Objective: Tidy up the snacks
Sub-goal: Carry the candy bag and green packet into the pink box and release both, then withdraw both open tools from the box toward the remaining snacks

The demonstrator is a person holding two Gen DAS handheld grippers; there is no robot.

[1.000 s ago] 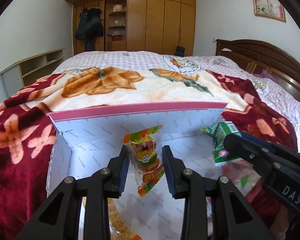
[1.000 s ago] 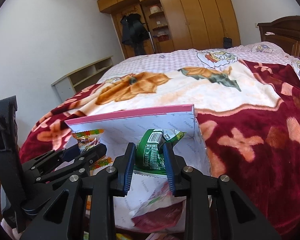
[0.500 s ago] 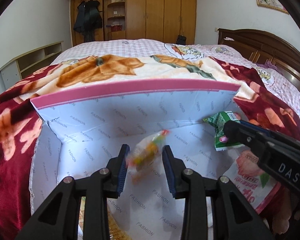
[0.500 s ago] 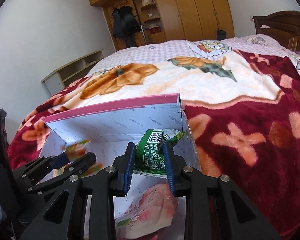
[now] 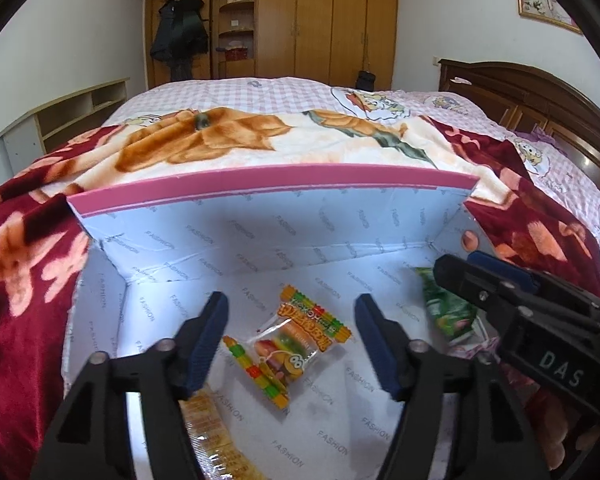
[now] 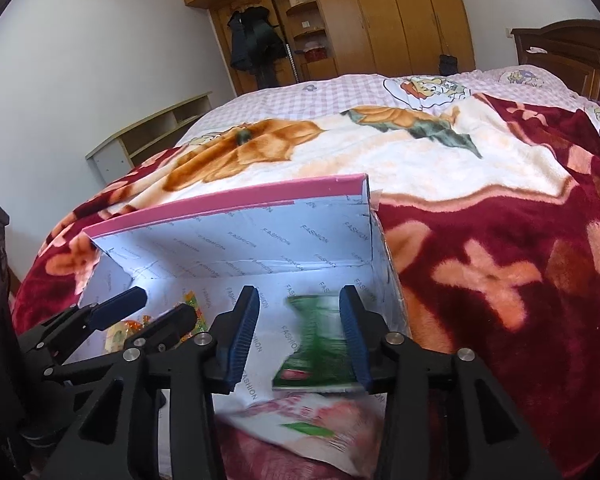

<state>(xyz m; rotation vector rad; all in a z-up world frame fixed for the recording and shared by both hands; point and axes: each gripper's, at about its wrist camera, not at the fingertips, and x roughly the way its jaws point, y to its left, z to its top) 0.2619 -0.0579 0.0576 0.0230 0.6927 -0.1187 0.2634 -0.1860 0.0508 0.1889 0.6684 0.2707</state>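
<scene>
Box [image 5: 260, 232] on blanket [image 5: 220, 144]; both hand-held grippers just opened, candy pack [image 5: 288, 344], green pack [image 6: 320, 344] loose.

The box [image 5: 260, 236] lining repeats "FASHION" (all over), and the right tool [image 5: 456, 268] reads "DAS".

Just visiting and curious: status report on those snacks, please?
Both jaws just opening, nothing gripped. Colourful gummy packet lies in white pink-rimmed box; green packet dropping in. Nothing blocking.
</scene>
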